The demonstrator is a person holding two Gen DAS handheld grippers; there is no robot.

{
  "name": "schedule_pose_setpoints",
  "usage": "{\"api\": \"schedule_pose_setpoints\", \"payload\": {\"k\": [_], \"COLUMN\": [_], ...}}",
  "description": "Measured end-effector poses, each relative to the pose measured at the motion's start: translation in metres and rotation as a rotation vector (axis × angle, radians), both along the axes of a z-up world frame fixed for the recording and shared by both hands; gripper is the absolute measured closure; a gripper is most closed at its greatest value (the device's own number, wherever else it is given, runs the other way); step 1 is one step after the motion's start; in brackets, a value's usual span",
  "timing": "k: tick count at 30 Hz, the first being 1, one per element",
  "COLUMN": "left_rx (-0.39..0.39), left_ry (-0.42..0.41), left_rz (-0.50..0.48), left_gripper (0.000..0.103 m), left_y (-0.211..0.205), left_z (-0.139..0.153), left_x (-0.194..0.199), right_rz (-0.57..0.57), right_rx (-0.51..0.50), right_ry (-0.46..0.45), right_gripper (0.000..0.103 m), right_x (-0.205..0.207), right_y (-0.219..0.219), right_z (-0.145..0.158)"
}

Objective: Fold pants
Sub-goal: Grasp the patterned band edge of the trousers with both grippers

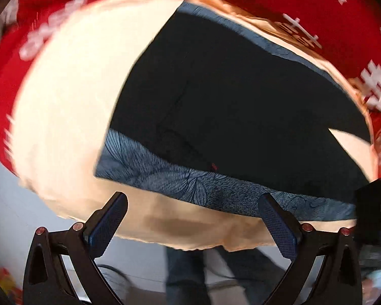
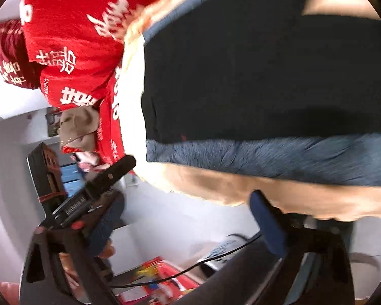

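Red printed bedding (image 1: 38, 7) left of and behind the cream cloth (image 1: 63, 96); on the cloth's right half, dark pants (image 1: 228, 96) lying flat, blue patterned band (image 1: 190, 180) along the near edge, long axis running left to right along that edge. Left gripper (image 1: 193, 218) above the cloth's near rim, fingers wide, empty. Right gripper (image 2: 190, 218) near the same rim, fingers spread wide, nothing between.

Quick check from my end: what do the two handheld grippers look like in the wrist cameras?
Both match: the left gripper and right gripper have black angular frames with triangular cut-outs, small red pivot fasteners, and blue textured pads on the fingers. A thin black cable crosses below the right one.
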State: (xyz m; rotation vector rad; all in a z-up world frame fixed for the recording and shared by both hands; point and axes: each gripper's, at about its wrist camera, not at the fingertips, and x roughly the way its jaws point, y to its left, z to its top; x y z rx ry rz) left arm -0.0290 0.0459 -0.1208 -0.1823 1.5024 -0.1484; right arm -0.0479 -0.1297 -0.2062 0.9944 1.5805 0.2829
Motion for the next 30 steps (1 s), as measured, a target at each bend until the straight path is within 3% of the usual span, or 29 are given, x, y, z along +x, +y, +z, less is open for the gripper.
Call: {"api": "schedule_pose_setpoints", "payload": {"k": [4, 7, 11, 16, 19, 20, 21, 24, 30], "left_rx": [-0.063, -0.127, -0.233, -0.380, -0.371, -0.369, -0.355, -0.335, -0.290], "left_ry": [-0.002, 0.012, 0.055, 0.059, 0.035, 0.034, 0.035, 0.034, 0.036], "left_rz": [-0.001, 0.011, 0.078, 0.241, 0.306, 0.322, 0.326, 0.290, 0.218], "left_gripper": [0.000, 0.000, 0.000, 0.000, 0.000, 0.006, 0.011, 0.015, 0.017], "left_y": [0.010, 0.014, 0.016, 0.018, 0.019, 0.018, 0.018, 0.018, 0.018], "left_z": [-0.024, -0.036, -0.047, -0.050, -0.053, -0.055, -0.056, -0.060, -0.062], "left_x": [-0.008, -0.011, -0.012, 0.002, 0.016, 0.019, 0.023, 0.024, 0.023], "right_rz": [-0.074, -0.163, -0.276, -0.350, -0.306, -0.293, -0.282, -0.274, -0.412], "right_rx": [-0.011, -0.007, 0.047, 0.141, 0.158, 0.158, 0.154, 0.101, 0.011], "right_ry": [0.029, 0.008, -0.041, -0.166, -0.212, -0.216, -0.211, -0.189, -0.111], "right_gripper": [0.022, 0.022, 0.022, 0.022, 0.022, 0.022, 0.022, 0.022, 0.022], "right_x": [-0.020, -0.028, -0.018, 0.005, 0.014, 0.014, 0.014, 0.000, -0.052], "right_y": [0.004, -0.006, -0.017, -0.023, -0.019, -0.018, -0.018, -0.036, -0.088], "right_z": [-0.048, -0.063, -0.058, -0.014, 0.007, 0.011, 0.012, 0.004, -0.022]}}
